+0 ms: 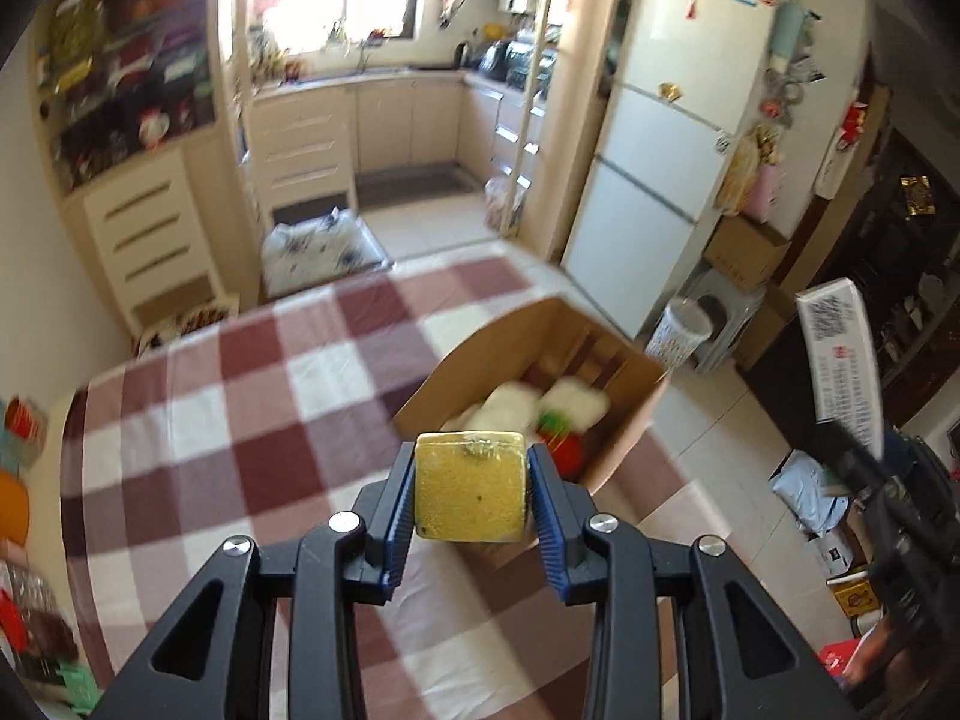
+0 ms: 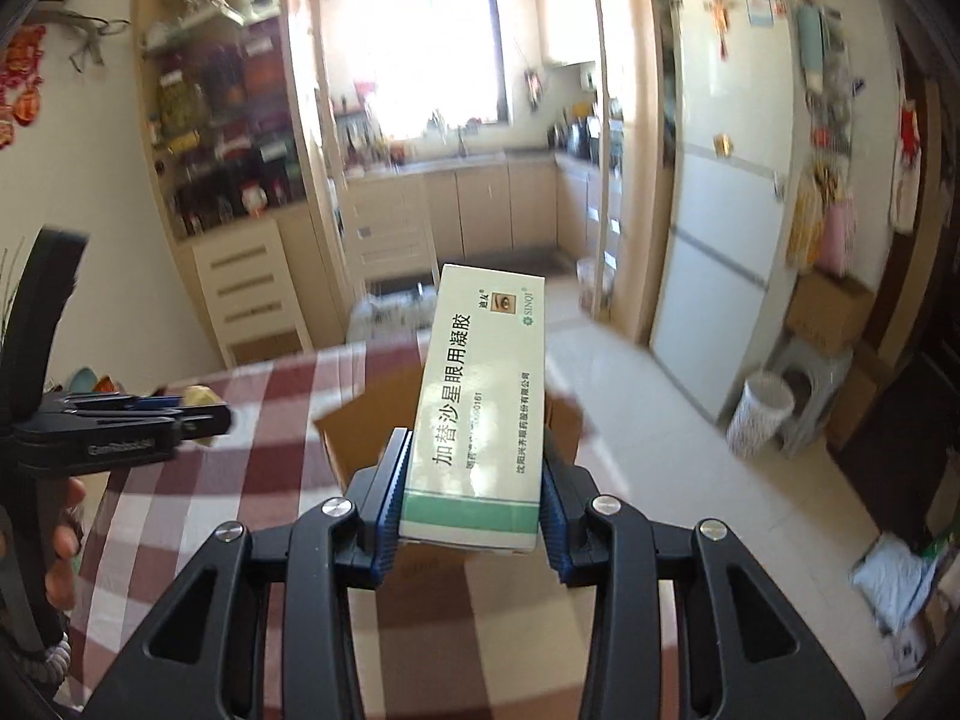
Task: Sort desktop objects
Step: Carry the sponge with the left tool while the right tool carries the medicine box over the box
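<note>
Black hand-held gripper (image 1: 471, 495), blue pads (image 1: 399, 516), silver screws.

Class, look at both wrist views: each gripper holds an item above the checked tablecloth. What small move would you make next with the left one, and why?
Probably carry the left gripper forward over the open cardboard box and lower it. Its fingers clamp a yellow block just short of the box, which already holds sorted items. The right gripper, shut on a medicine carton, can follow.

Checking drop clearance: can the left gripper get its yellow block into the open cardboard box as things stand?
Probably yes. The left gripper, shut on the yellow square block, hangs just short of the open brown cardboard box, whose top is uncovered. The box already holds white and red items, with room left.
</note>
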The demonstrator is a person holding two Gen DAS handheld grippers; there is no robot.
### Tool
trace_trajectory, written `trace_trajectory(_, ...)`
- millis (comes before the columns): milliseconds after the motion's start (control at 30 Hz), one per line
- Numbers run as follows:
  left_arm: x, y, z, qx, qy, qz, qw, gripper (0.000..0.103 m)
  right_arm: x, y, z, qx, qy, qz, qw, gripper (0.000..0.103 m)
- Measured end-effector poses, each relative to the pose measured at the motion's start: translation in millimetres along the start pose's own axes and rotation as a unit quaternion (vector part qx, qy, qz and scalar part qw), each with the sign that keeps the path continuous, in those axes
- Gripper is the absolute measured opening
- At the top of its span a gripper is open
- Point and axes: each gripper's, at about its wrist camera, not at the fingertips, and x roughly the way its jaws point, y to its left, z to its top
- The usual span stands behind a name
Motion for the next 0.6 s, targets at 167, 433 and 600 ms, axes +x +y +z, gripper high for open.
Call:
trace_trajectory(167,-0.8,-31.7,26.3,0.003,-0.018,0.024,0.9995,0.036,3.1,3.3,31.5,-0.021,-0.037,0.016,0.999,0.039)
trace_trajectory(433,32.7,-41.8,38.0,-0.017,0.012,0.051,0.9985,0.036,36.9,-4.4,46.6,-0.036,-0.025,0.040,0.998,0.039)
trace_trajectory(600,56.9,-39.6,41.6,-0.024,0.031,0.062,0.9973,0.036,62.2,-10.0,43.4,-0.037,-0.004,0.051,0.998,0.039)
